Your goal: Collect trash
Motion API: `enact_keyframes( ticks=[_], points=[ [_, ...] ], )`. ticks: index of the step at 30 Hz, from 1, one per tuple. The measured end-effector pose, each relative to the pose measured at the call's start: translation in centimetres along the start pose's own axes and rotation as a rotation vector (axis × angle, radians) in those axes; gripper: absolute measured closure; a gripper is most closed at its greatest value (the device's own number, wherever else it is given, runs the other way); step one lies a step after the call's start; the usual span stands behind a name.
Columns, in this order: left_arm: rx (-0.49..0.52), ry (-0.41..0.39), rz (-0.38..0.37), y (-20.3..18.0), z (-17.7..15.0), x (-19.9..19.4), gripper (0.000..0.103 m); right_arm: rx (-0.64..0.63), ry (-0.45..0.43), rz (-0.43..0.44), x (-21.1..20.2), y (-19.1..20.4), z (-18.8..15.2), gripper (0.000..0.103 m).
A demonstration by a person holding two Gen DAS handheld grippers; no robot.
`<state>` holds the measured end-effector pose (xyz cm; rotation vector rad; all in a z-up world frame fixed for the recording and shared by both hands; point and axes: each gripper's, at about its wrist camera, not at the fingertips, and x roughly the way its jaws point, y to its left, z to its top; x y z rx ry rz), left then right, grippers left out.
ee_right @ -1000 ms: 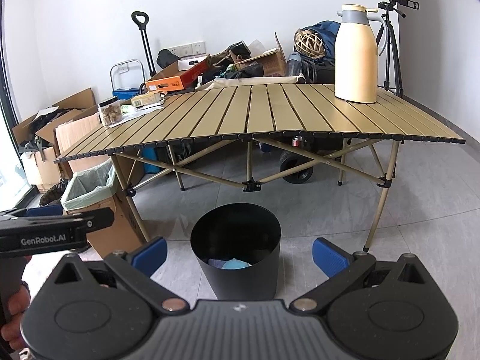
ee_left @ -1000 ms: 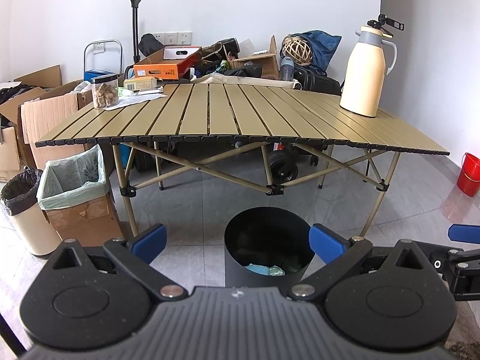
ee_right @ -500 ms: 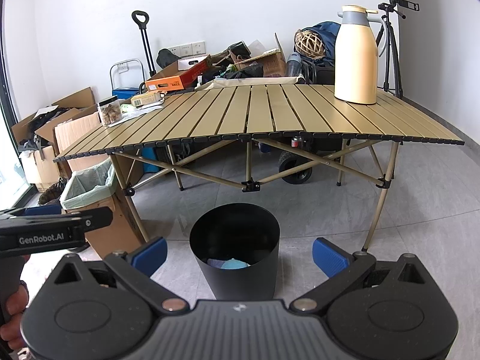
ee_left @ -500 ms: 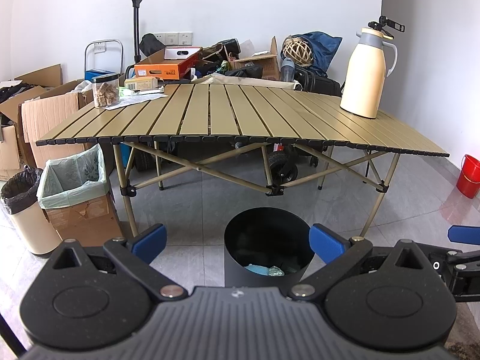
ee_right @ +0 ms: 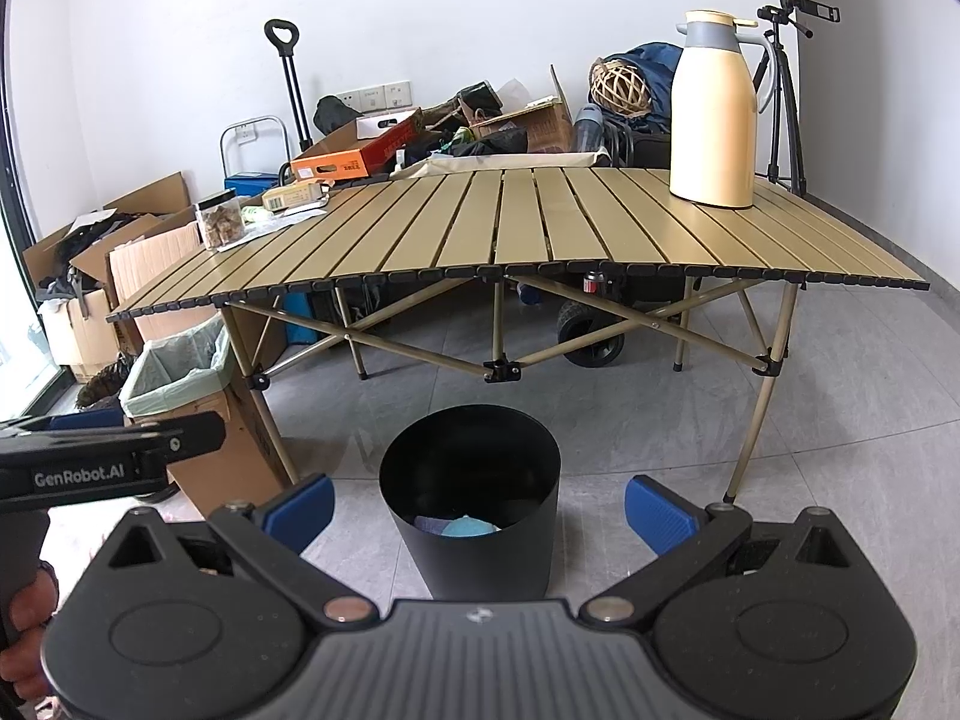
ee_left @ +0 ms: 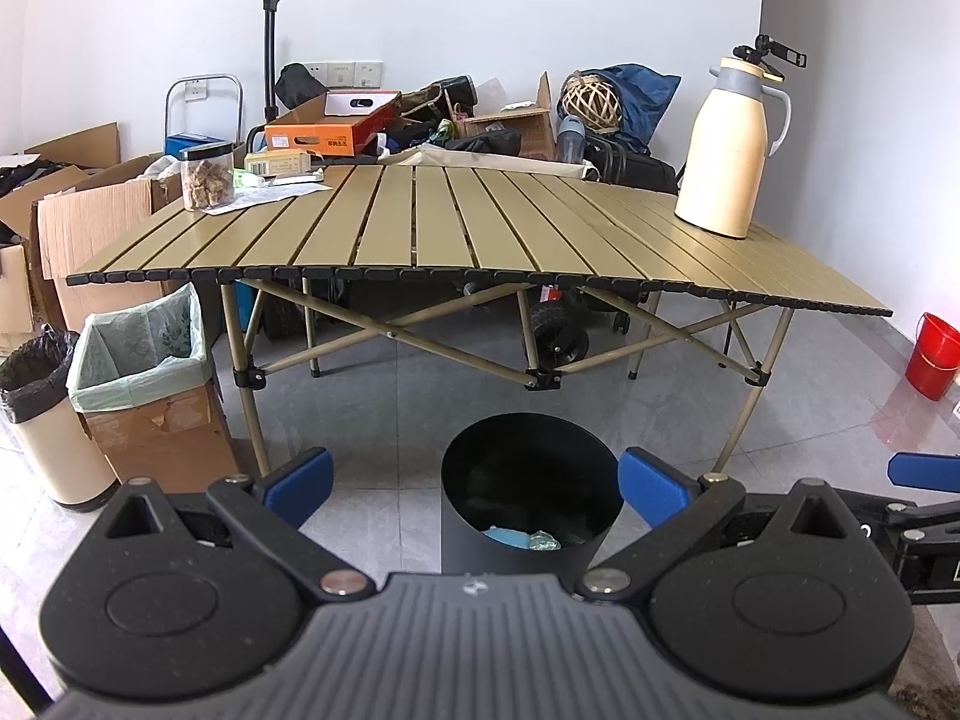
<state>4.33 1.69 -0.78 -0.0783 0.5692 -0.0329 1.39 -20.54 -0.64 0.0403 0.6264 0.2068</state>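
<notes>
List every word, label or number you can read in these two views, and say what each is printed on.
"GenRobot.AI": on the left gripper, seen in the right wrist view.
Orange box: printing too blurred to read.
Small carton on the table: label too small to read.

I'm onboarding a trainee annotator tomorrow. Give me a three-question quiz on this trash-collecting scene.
1. True or false: the left gripper and right gripper are both open and empty.
2. What stands on the slatted khaki folding table at its right end?
A. red bucket
B. cream thermos jug
C. tripod
3. Fill in: the round black bin on the floor holds ___ trash.

Key: 1 true; 2 B; 3 some.
</notes>
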Motion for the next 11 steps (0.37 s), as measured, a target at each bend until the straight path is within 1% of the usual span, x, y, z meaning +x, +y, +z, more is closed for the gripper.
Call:
enact_keyframes(
  ticks=[11],
  points=[
    [0.009, -0.007, -0.006, -0.14, -0.15, 0.17, 0.000, -0.001, 0.010, 0.000, 0.40, -0.33, -0.28, 0.000]
  ],
)
